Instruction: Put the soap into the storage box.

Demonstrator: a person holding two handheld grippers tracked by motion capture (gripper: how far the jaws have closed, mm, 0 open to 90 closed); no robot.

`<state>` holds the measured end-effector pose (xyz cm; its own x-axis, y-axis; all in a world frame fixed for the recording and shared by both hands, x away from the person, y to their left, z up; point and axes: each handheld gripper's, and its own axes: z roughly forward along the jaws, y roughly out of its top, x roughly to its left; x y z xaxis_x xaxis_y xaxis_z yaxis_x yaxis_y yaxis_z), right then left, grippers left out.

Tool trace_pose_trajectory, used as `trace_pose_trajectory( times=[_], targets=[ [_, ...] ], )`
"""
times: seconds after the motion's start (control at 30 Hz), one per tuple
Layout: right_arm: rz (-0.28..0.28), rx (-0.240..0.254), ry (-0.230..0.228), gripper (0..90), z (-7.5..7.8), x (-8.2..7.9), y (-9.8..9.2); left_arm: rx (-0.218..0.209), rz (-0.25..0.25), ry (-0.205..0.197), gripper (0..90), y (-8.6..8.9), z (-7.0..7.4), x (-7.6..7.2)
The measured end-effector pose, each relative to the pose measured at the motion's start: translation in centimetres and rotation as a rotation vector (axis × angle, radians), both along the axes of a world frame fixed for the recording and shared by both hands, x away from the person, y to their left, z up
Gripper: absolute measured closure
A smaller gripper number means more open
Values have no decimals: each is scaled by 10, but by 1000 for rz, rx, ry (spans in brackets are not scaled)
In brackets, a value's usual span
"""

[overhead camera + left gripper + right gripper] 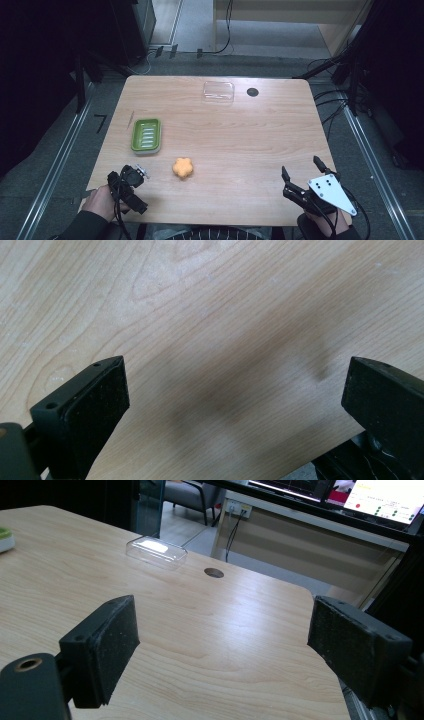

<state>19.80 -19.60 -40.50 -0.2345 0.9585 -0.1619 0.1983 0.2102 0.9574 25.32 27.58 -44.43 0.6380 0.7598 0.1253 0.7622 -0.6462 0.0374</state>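
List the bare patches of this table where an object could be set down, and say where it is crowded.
Free: the right half of the wooden table, between the clear plastic lid and the right gripper. Crowded: front left, around the green soap dish, orange flower-shaped soap and left gripper.

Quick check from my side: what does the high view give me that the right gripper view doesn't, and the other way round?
High view alone: the orange flower-shaped soap near the left gripper, plus the whole green rectangular soap dish. Right gripper view alone: lit monitor screens beyond the table, and the right gripper with its jaws wide apart, nothing between them. Both share the clear plastic rectangular lid, the dark round hole and the light wooden table.
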Motion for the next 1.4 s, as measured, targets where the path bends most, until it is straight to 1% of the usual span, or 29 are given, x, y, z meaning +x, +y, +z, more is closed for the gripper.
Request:
trace_pose_trajectory(
  times=[0.07,0.2,0.37,0.47,0.6,0.73,0.77,0.8,0.9,0.93,0.97,1.0,1.07,1.13,1.2,1.27,1.37,1.4],
  targets=[
    [0,-2,-4,133,0,0,-1,-3,-3,3,0,0,0,0],
    [0,-3,-5,133,0,0,-1,-6,-3,-8,0,-1,0,0],
    [-2,2,-2,133,0,0,-2,-2,-9,-10,0,-2,0,1],
    [-4,4,1,133,-1,0,-4,0,-18,-20,0,-6,1,3],
    [-8,15,-2,133,-1,0,-6,-2,-22,-22,0,-8,1,4],
    [2,4,-1,133,-1,1,-4,-15,-21,-24,0,-8,3,5],
    [3,2,1,133,-1,1,-3,-19,-17,-35,0,-9,4,5],
    [3,3,3,133,-1,1,-2,-21,-25,-36,0,-9,5,4],
    [6,1,3,133,-1,2,-2,-23,-27,-42,0,-10,7,4],
    [2,0,1,133,0,2,-1,-35,-22,-48,0,-10,7,4],
    [2,0,1,133,0,2,-1,-35,-28,-45,0,-11,8,4],
    [6,-9,0,133,0,2,1,-48,-32,-47,0,-13,9,5],
    [7,-11,4,133,0,2,2,-52,-35,-53,0,-14,10,5],
    [4,-4,-1,133,0,2,2,-52,-54,-52,0,-19,12,8],
    [8,-9,1,133,0,3,2,-52,-57,-56,0,-21,13,9],
    [14,-17,2,133,0,3,3,-62,-59,-60,0,-26,16,13],
    [14,-15,0,133,0,3,3,-61,-68,-58,0,-29,17,16],
    [8,-7,2,133,0,3,2,-60,-73,-62,0,-33,19,20]
  ],
)
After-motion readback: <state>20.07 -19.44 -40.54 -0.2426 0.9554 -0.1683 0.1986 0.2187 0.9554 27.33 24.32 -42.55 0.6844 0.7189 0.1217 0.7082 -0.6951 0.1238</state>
